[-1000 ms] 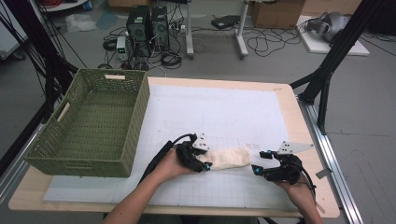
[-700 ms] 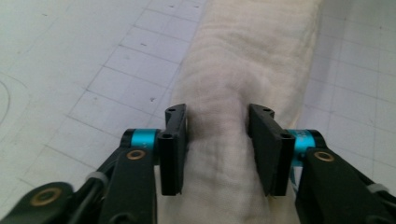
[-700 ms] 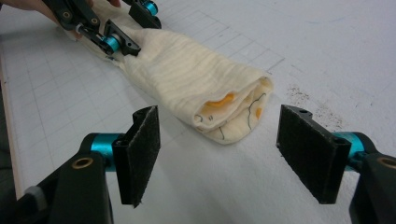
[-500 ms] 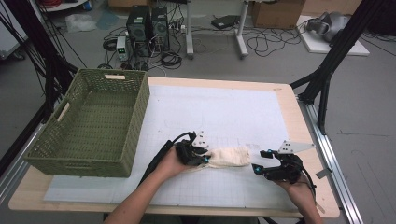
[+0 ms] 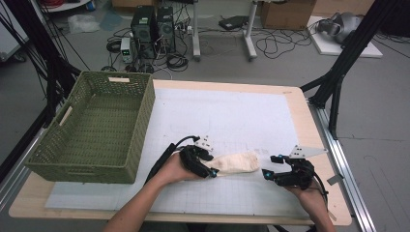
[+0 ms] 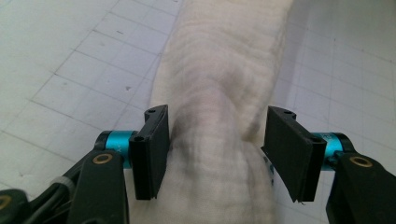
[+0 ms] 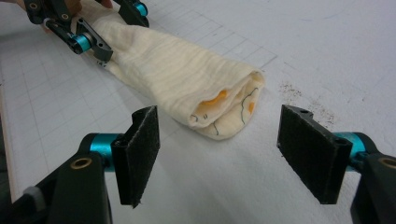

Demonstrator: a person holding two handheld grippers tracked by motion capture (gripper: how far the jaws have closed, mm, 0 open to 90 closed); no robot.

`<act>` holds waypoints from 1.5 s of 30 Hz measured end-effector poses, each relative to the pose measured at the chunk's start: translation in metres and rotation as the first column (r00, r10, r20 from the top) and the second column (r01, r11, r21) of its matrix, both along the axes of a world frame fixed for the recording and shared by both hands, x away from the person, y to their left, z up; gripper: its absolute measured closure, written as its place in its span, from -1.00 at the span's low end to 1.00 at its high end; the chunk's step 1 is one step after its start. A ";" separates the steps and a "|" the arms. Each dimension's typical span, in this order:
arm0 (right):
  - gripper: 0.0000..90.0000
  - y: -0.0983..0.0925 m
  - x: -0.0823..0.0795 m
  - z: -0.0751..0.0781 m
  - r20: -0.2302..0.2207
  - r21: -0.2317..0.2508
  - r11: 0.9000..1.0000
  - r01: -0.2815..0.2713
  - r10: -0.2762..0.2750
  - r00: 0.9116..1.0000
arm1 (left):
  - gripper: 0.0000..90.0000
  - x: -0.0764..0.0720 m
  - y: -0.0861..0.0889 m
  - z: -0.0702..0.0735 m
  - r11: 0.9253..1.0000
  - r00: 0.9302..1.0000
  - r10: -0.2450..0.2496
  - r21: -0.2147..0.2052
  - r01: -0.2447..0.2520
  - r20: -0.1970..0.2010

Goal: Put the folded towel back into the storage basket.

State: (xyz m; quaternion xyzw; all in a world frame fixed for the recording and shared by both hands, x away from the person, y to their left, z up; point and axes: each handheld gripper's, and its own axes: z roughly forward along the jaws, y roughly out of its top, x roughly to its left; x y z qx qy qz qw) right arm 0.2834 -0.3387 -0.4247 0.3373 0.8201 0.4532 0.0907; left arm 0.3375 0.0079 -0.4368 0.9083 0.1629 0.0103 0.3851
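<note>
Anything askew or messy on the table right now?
Only small things: dark specks dirty the white mat just beyond the rolled cloth, whose open end shows loose uneven layers. The green basket sits square, undamaged.

both grippers [image 5: 209, 170] [image 5: 270, 170] are black with teal collars, brass screws, flat black pads [image 7: 140, 151], trailing black cables; bare forearms.

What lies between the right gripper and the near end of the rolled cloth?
Nothing visible does. The right gripper stands open just short of the rolled cloth, with bare white mat between its pads and the cloth's end.
</note>
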 end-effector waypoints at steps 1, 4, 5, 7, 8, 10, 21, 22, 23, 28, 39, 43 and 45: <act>-0.35 0.000 0.000 0.000 0.002 0.001 1.000 0.002 -0.002 1.000 | -0.13 -0.001 -0.001 0.000 1.000 1.000 -0.005 0.007 0.005 0.006; -0.36 -0.001 0.000 0.001 0.002 0.002 1.000 0.004 -0.004 1.000 | -0.15 -0.004 -0.002 0.000 1.000 0.999 -0.017 0.021 0.016 0.033; -0.36 -0.001 0.000 0.000 0.012 0.001 1.000 0.003 -0.003 1.000 | -0.17 -0.005 -0.003 -0.001 1.000 0.999 -0.018 0.021 0.017 0.037; -0.36 -0.001 0.000 0.001 0.009 0.000 1.000 0.003 -0.003 1.000 | -0.17 -0.008 -0.005 -0.001 0.999 0.997 -0.026 0.035 0.023 0.071; -0.37 -0.001 0.000 0.001 0.011 0.001 1.000 0.003 -0.003 1.000 | -0.17 -0.010 -0.006 -0.001 0.998 0.995 -0.033 0.057 0.028 0.098; -0.37 -0.001 0.000 0.001 0.012 0.001 1.000 0.005 -0.005 1.000 | -0.15 -0.011 -0.007 -0.001 0.997 0.993 -0.031 0.069 0.023 0.114; -0.38 -0.004 0.000 0.004 0.019 0.013 1.000 0.019 -0.019 1.000 | 0.37 -0.013 -0.010 0.000 0.996 0.981 -0.010 0.087 -0.007 0.191; -0.38 -0.004 0.000 0.004 0.016 0.015 1.000 0.024 -0.024 1.000 | 0.43 -0.013 -0.010 0.000 0.996 0.980 -0.010 0.087 -0.008 0.200; -0.38 -0.005 0.001 0.004 0.019 0.020 1.000 0.023 -0.023 1.000 | 0.50 -0.013 -0.010 0.000 0.996 0.979 -0.004 0.084 -0.013 0.206; -0.38 -0.005 0.000 0.003 0.016 0.020 1.000 0.023 -0.024 1.000 | 0.77 -0.013 -0.012 0.001 0.994 0.972 0.021 0.097 -0.045 0.232; -0.40 -0.007 0.001 0.000 0.007 0.023 0.999 0.028 -0.028 1.000 | 0.81 -0.012 -0.002 0.007 0.992 0.978 0.118 0.017 -0.123 0.172; -0.43 -0.007 0.002 -0.001 0.006 0.027 0.999 0.028 -0.028 1.000 | 0.81 -0.013 0.005 0.011 0.991 0.979 0.132 -0.003 -0.133 0.158; -0.45 -0.006 0.002 -0.001 0.000 0.025 0.999 0.031 -0.031 1.000 | 0.81 -0.014 0.006 0.013 0.991 0.979 0.131 -0.007 -0.132 0.156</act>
